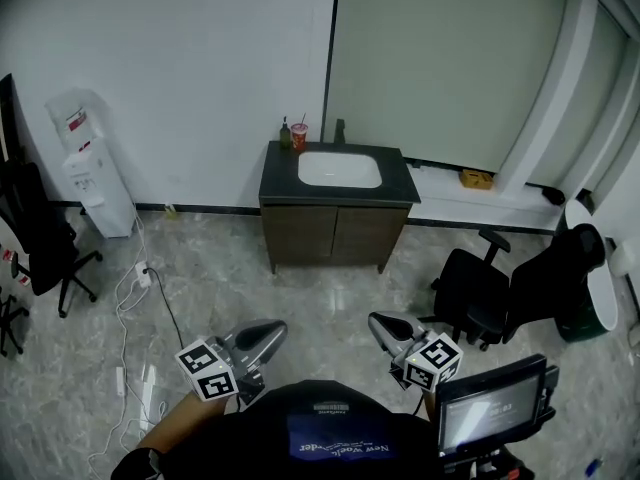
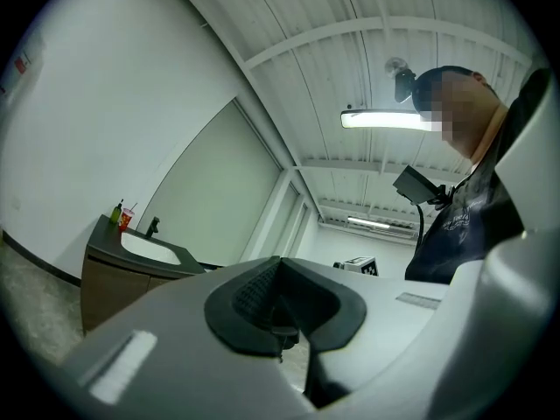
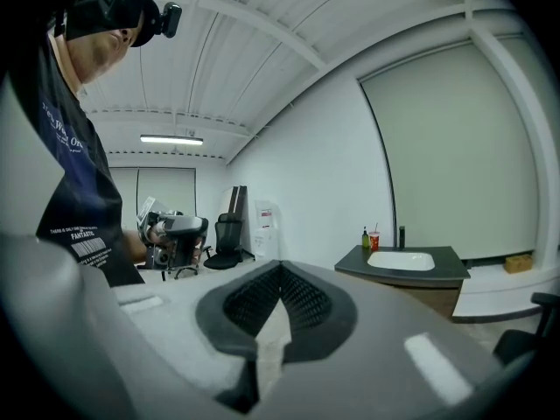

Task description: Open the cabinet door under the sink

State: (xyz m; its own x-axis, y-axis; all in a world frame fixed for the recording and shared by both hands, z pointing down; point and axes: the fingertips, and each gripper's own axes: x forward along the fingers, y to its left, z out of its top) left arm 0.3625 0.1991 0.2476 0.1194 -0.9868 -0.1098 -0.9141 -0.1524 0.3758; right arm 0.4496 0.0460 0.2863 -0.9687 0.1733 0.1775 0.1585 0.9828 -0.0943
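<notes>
Head view: left tool (image 1: 277,329), right tool (image 1: 376,321) both closed; cabinet door (image 1: 299,234) handles indistinct.

The left gripper (image 1: 278,328) and right gripper (image 1: 375,320) are grey, black-padded.

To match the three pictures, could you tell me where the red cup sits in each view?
Head view: red cup upper centre, counter's back left.
Left gripper view: red cup left of centre.
Right gripper view: red cup right of centre.
Shared landmark: white basin beside it.
</notes>
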